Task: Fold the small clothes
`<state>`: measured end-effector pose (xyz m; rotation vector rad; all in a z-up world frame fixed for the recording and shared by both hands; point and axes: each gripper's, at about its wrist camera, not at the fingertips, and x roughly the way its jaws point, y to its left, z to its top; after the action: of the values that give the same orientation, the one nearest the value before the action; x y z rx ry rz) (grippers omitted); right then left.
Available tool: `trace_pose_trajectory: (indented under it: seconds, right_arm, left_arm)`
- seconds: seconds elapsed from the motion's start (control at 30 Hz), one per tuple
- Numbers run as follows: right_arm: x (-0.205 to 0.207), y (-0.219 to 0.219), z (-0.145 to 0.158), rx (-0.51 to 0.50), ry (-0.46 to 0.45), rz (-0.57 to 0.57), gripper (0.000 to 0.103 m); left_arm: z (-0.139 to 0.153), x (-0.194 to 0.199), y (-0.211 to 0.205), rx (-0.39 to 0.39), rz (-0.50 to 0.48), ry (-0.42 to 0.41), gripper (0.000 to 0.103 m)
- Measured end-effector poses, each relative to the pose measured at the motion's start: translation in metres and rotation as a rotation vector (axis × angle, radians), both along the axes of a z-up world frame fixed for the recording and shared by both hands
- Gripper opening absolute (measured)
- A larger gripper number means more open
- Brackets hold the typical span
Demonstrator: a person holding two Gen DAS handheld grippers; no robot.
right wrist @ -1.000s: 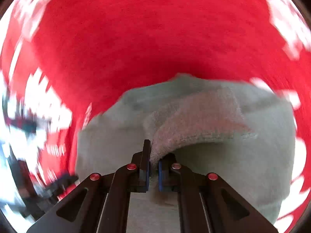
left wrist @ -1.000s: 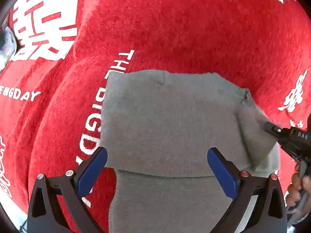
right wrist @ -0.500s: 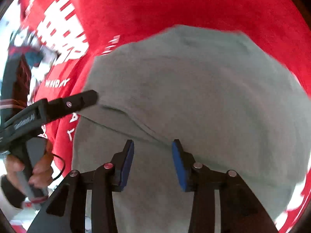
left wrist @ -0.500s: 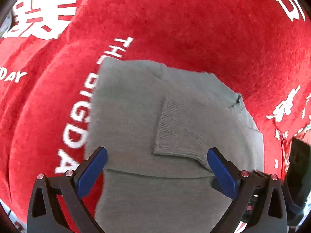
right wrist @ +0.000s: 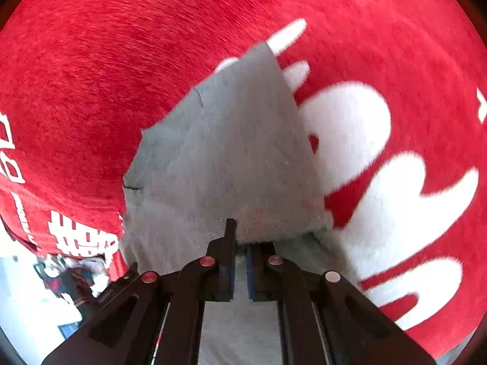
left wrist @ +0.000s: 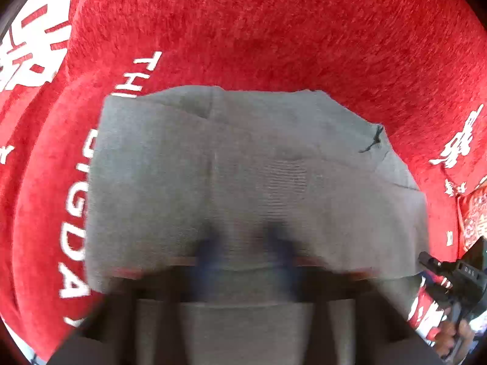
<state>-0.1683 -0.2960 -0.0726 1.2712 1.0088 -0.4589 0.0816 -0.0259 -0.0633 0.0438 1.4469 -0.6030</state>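
Observation:
A grey knit garment (left wrist: 243, 158) lies partly folded on a red plush blanket (left wrist: 274, 30), a ribbed cuff (left wrist: 286, 179) lying across its middle. My left gripper (left wrist: 245, 249) is blurred, its jaws closing on the near folded edge with grey fabric bunched between the blue pads. In the right wrist view my right gripper (right wrist: 240, 237) has its jaws closing to a narrow gap on an edge of the grey garment (right wrist: 231, 152), which rises as a flap in front of the tips. The right gripper's black body (left wrist: 462, 276) shows at the lower right.
The red blanket (right wrist: 91, 76) with large white lettering (right wrist: 380, 182) covers the whole surface and drops off at the left edge. A person's hand (left wrist: 456, 334) holds the right gripper's handle. Blurred room clutter (right wrist: 67, 276) lies beyond the blanket's edge.
The left jaws went from wide open to closing over the garment's near fold. The right gripper let go of the sleeve, opened, swung round to the garment's side and closed on its edge.

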Motion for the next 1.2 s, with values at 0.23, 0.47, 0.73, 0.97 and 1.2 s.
trace_pose_trajectory:
  seconds: [0.23,0.47,0.73,0.97,1.2]
  right_arm:
    - [-0.007,-0.003,-0.003,-0.066,0.069,0.158,0.006]
    - [-0.005,0.003,0.003,-0.11,0.148,0.29,0.018]
    - [-0.018,-0.039,0.037,-0.252,0.112,0.214,0.053]
    - [0.014,-0.07,-0.006,-0.103,0.092,0.168,0.009]
    - [0.031,-0.052,-0.005,-0.326,0.244,0.396,0.012]
  left_arm:
    - [0.012,-0.016,0.019,-0.018,-0.022,-0.026,0.006]
    - [0.006,-0.023,0.02,0.037,-0.057,-0.045,0.006]
    - [0.038,-0.021,0.031,0.117,-0.085,-0.14,0.006]
    - [0.036,-0.015,0.01,0.12,-0.094,-0.157,0.006]
    - [0.006,-0.027,-0.009,0.224,-0.13,-0.194,0.006]
